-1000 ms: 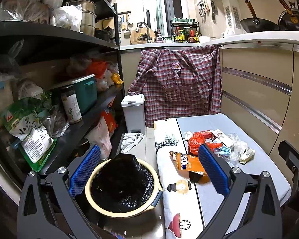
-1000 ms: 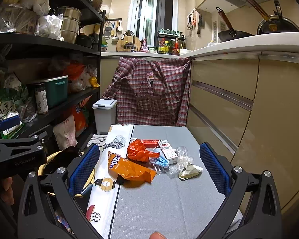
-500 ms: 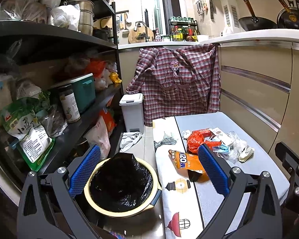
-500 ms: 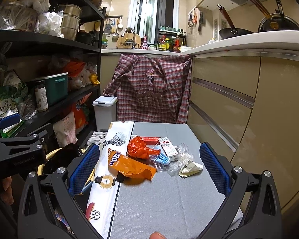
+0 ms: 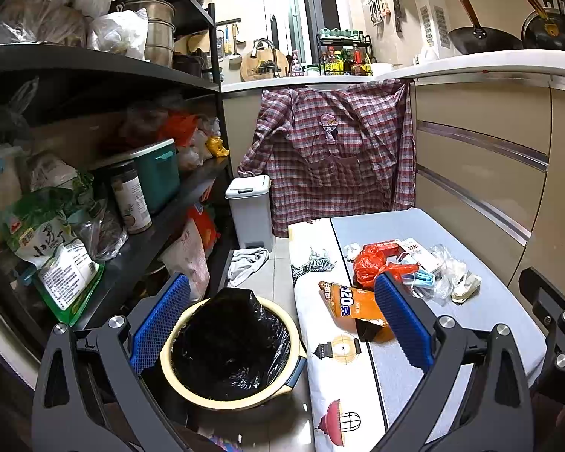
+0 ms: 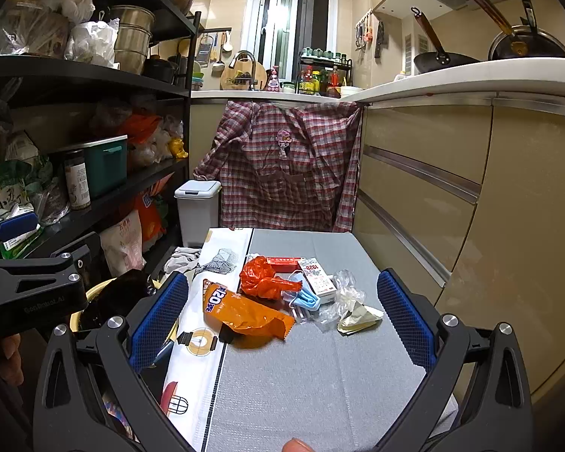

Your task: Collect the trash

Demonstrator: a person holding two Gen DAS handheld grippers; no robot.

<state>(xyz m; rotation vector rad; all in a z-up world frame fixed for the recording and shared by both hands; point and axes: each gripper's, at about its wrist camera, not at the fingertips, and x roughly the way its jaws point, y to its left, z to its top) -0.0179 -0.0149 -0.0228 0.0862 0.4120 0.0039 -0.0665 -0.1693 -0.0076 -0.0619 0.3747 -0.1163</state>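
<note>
- Nothing has been collected yet, by the look of it: the trash sits in one loose cluster on the low table [image 6: 320,376], and the black liner of the bin [image 5: 229,350] shows no litter that I can make out
- The left hand-held gripper [image 5: 278,320] is released and holds nothing, its blue pads spread wide; it hangs over the bin on the floor just beside the table's left edge
- The right hand-held gripper [image 6: 278,316] is also released and empty, aimed along the table at the pile from the near end
- Nearest to it lies the orange snack bag [image 6: 245,312], flattened, straddling the seam between the grey mat and the printed cloth
- Behind that sit a crumpled red plastic bag [image 6: 261,277], a blue face mask [image 6: 305,297], a small white carton [image 6: 318,278], a red box [image 6: 282,260], and at the right some clear film [image 6: 339,293] with a pale folded wrapper [image 6: 359,316]
- The step in hand reads as the approach to the first pick, most likely the snack bag since it is closest and lies toward the bin
- The next move calls for lowering one jaw under or against the bag's raised, crinkled edge, because a flat foil pouch gives little to pinch from above
- The pieces touch and overlap, so a careless grab may drag the mask or red bag along
</note>
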